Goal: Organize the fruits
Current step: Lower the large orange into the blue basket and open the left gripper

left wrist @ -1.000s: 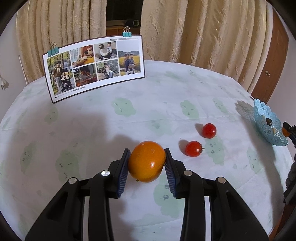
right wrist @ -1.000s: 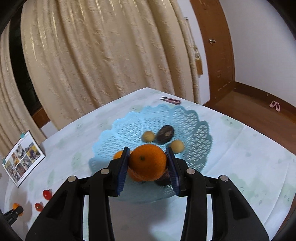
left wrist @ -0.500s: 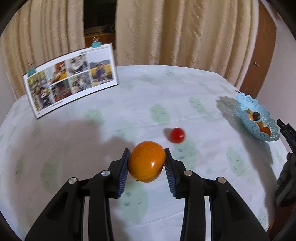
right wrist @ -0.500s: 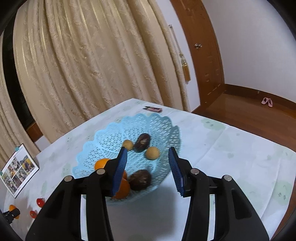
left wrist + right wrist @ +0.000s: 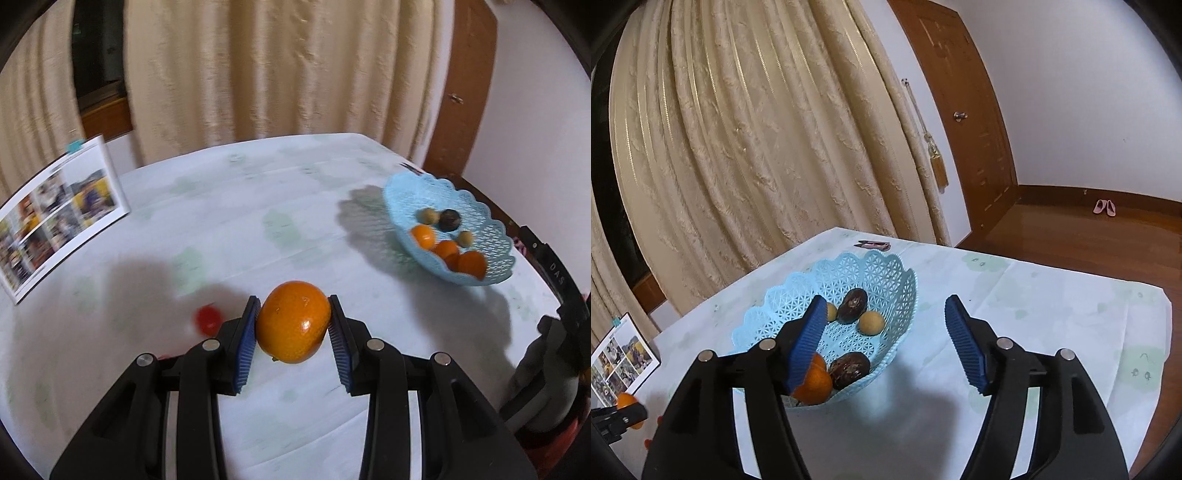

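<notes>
The round, glossy orange citrus fruit (image 5: pixel 293 320) sits pinched between the blue ribbed pads of the left tongs (image 5: pixel 293 345), held above the pale, green-patterned tabletop (image 5: pixel 258 229), near the middle of it. By the look of it the fruit is firm but slightly yielding, moderately light, with a smooth waxy skin that could slip — so the hold across its widest girth, one pad on each side, seems the right one, and a hard squeeze would likely bruise it. It is close to a sphere, a little squashed; a small dark nub shows at its lower near edge, which suggests the stem axis runs roughly up and down, tilted toward the camera, though the far end is hidden.

To the right and farther off stands the light-blue lattice plastic basket (image 5: pixel 476 206), already holding several oranges (image 5: pixel 471 263), small tan fruits and dark wrinkled ones. A small red tomato (image 5: pixel 208 319) lies blurred on the cloth just left of the left tongs.

The right tongs (image 5: pixel 886 341) hang spread wide and empty over the near rim of the basket (image 5: pixel 886 269) — nothing between their pads. At the far left a photo collage card (image 5: pixel 55 218) stands propped; cream curtains (image 5: pixel 258 66) hang behind.
</notes>
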